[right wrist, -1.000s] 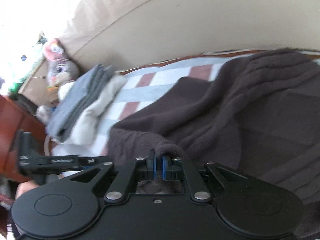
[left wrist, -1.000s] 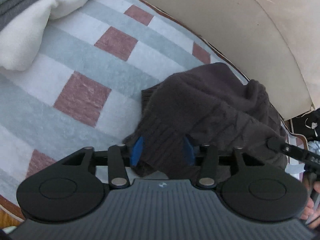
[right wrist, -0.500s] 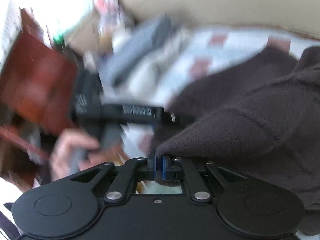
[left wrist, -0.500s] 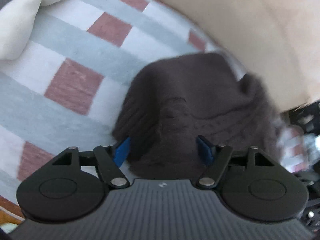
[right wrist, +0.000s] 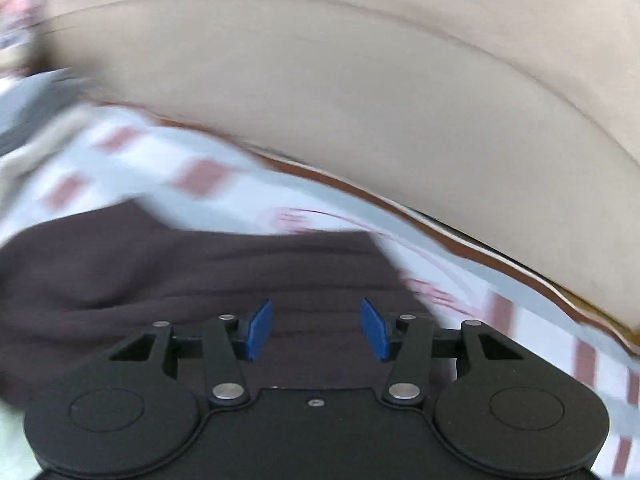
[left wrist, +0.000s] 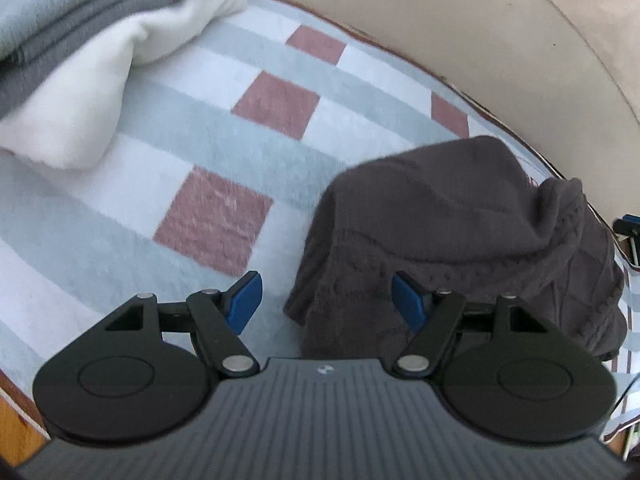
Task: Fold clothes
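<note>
A dark brown knitted sweater (left wrist: pixel 460 232) lies bunched in a folded heap on a checked blanket (left wrist: pixel 248 148). My left gripper (left wrist: pixel 326 302) is open just above its near edge, with the blue pads apart and holding nothing. In the blurred right wrist view the same sweater (right wrist: pixel 180 276) spreads under my right gripper (right wrist: pixel 316 330), which is open with its blue pads apart over the cloth.
A stack of folded grey and white clothes (left wrist: pixel 80 52) lies at the far left. A beige padded wall (left wrist: pixel 460 20) runs along the far edge of the blanket. A wooden rim (right wrist: pixel 480 244) borders the blanket.
Both grippers have opened and let go of the sweater. The right gripper has swung from the left side round toward the beige wall. The sweater now lies bunched more compactly.
</note>
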A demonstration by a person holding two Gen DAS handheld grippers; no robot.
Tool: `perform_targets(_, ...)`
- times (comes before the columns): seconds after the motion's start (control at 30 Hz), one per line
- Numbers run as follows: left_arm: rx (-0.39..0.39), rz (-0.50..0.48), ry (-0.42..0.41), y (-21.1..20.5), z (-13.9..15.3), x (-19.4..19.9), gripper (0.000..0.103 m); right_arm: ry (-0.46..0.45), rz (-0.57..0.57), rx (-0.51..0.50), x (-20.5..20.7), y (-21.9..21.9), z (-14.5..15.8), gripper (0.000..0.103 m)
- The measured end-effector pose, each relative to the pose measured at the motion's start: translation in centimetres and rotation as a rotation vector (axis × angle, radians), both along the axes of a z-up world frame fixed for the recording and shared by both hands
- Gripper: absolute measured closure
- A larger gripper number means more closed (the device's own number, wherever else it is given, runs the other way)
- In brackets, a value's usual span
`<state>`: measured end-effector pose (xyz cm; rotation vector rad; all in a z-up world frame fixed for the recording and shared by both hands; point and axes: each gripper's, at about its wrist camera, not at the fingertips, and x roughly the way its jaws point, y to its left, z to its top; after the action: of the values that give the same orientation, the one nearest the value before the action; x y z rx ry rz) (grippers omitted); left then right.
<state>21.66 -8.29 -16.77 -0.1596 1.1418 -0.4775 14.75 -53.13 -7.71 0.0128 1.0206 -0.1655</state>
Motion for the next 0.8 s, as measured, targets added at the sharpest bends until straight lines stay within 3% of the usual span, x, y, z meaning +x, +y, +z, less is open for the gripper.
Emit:
perform_targets(0.03,-0.010,0.003,0.003,-0.1,-0.2,0.1,0.032,0.013,-0.056,0.002,0.4,-2.3,-0.8,0.048)
perform_targets(0.17,-0.122,0.023,0.078,-0.3,-1.7,1.1,0.029,0.008,-0.261,0.204,0.2,-8.9,-3.5,0.047)
perform_targets(0.23,-0.133,0.030,0.084,-1.0,-2.5,1.5,0.021,-0.018,-0.333,0.296,0.3,-10.8,-4.9,0.036)
perform_targets(0.27,-0.070,0.014,0.057,-1.6,-2.7,1.5,0.021,-0.017,-0.372,0.325,0.6,-11.4,-5.8,0.030)
perform_targets(0.33,0.096,-0.013,-0.007,-3.0,-3.3,1.2,0.021,0.005,-0.438,0.396,1.3,-11.9,-7.8,0.030)
perform_targets(0.37,0.128,-0.013,-0.022,-3.3,-3.5,1.2,0.021,0.026,-0.465,0.438,1.7,-11.9,-8.8,0.029)
perform_targets(0.4,0.106,-0.009,-0.014,-3.2,-3.7,1.2,0.021,0.074,-0.458,0.475,2.3,-11.4,-9.9,0.028)
perform_targets(0.43,0.060,0.002,0.012,-2.9,-3.8,1.5,0.021,0.077,-0.435,0.446,2.3,-10.3,-10.1,0.030)
perform_targets(0.47,0.003,0.019,0.042,-2.4,-3.9,1.8,0.021,0.079,-0.411,0.417,2.3,-9.2,-10.4,0.045)
perform_targets(0.5,-0.059,0.035,0.071,-1.9,-4.1,2.0,0.021,0.049,-0.379,0.412,1.9,-8.1,-9.9,0.070)
perform_targets(0.57,-0.161,0.052,0.126,-1.4,-4.7,2.6,0.020,-0.010,-0.313,0.403,1.0,-5.9,-8.8,0.087)
perform_targets(0.7,-0.293,0.101,0.151,-1.8,-5.6,3.2,0.008,-0.164,-0.186,0.494,-3.5,-1.6,-5.3,0.089)
perform_targets(0.8,-0.272,0.040,0.126,-3.1,-5.6,3.1,0.011,-0.111,-0.009,0.504,-6.8,3.3,-4.7,0.089)
